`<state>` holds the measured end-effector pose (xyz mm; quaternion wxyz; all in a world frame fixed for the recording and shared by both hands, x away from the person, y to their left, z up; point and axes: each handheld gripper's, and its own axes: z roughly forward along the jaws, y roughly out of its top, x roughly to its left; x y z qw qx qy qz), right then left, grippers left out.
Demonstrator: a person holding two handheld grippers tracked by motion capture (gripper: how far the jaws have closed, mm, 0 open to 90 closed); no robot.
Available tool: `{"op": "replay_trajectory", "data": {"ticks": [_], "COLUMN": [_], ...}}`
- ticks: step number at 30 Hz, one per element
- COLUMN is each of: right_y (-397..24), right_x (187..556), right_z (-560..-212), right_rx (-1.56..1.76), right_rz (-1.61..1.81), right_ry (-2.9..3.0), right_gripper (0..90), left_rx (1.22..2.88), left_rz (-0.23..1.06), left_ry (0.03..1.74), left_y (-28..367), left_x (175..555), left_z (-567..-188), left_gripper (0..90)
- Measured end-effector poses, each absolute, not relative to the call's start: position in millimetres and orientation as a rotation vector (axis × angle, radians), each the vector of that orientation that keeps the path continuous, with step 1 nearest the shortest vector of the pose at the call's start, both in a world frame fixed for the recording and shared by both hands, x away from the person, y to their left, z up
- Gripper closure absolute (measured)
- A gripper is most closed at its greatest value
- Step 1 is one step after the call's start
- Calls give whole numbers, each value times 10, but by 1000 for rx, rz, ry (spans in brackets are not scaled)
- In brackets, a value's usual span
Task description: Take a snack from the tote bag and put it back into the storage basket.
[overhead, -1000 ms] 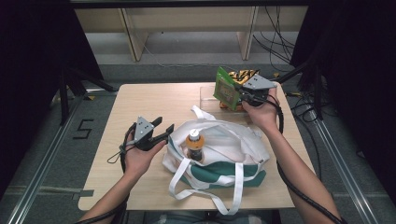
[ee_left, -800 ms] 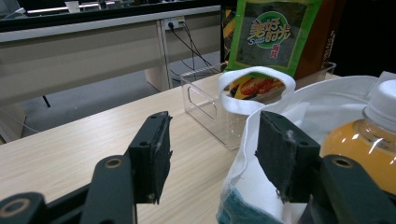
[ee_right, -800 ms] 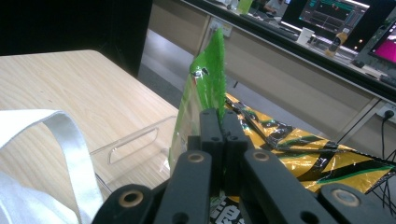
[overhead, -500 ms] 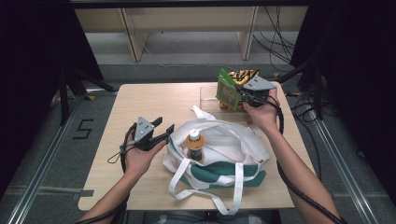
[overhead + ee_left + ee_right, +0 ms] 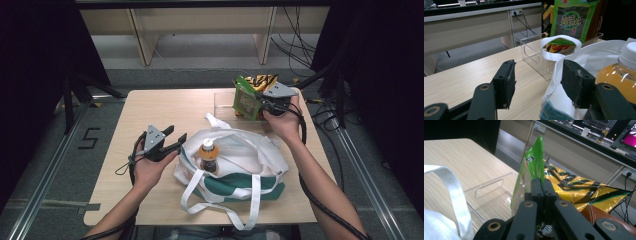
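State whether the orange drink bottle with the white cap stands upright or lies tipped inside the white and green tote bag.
Upright. The orange drink bottle stands cap-up in the mouth of the white and green tote bag.

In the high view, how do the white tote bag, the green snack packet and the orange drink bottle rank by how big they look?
Largest to smallest:
1. white tote bag, by far the biggest.
2. green snack packet, held up by the right gripper.
3. orange drink bottle, though the bag hides its lower part, so second and third are unsure.

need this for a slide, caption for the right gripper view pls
Right tongs shut on a green snack packet above a clear plastic bin, beside a yellow-and-black packet.
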<state>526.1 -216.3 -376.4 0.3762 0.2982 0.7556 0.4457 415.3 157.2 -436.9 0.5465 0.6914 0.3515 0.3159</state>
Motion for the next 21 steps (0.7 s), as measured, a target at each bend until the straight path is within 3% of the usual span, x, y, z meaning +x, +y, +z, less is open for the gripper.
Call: {"op": "replay_trajectory", "data": {"ticks": [21], "right_y": [-2232], "right_x": [5292], "right_z": [-3813], "right_rx": [777], "right_rz": [1086], "right_ry": [1972], "right_gripper": [900], "left_rx": [1640], "left_rz": [748], "left_ry": [833], "left_y": [1569], "left_x": [4153], "left_z": [-4367], "left_gripper": [440]}}
